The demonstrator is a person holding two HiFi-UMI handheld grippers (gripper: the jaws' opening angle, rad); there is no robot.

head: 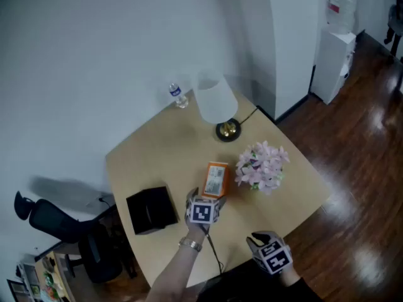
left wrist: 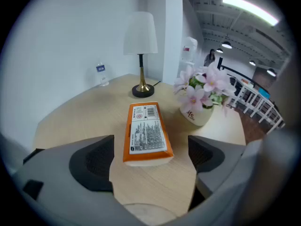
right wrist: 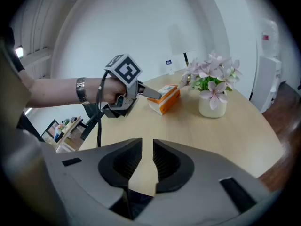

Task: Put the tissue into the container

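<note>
on the bench [head: 164, 156], far left, head view: black container [head: 151, 209] sits near the bench's left edge. whether its top is open cannot be told from here.

just right of it: left tongs [head: 206, 199], jaws at their widest, pads not pressing on anything. in the left gripper view the left tongs [left wrist: 150, 157] look straight down the tissue pack [left wrist: 145, 133], which lies flat on the bench, label side up.

key relation: the tissue pack [head: 216, 179] lies directly ahead of the left tongs. its long axis runs away from them, along their line of sight, with the near short end facing them. that end sits about level with the pads, with bare bench showing on both sides, so no contact yet. judgement: the jaws already span the pack's narrow width. closing would grip it across the short side.

right of the pack: flowers [head: 261, 165] in a white pot, near the pack but not touching.

far right, by the bench's near edge: right tongs [head: 271, 251], well apart from the pack. in the right gripper view the right tongs [right wrist: 146, 161] have their jaws drawn almost together with nothing between them.

judgement: the left tongs are clearly nearer to both pack and container. once gripped, the pack has to travel left to the container.
</note>
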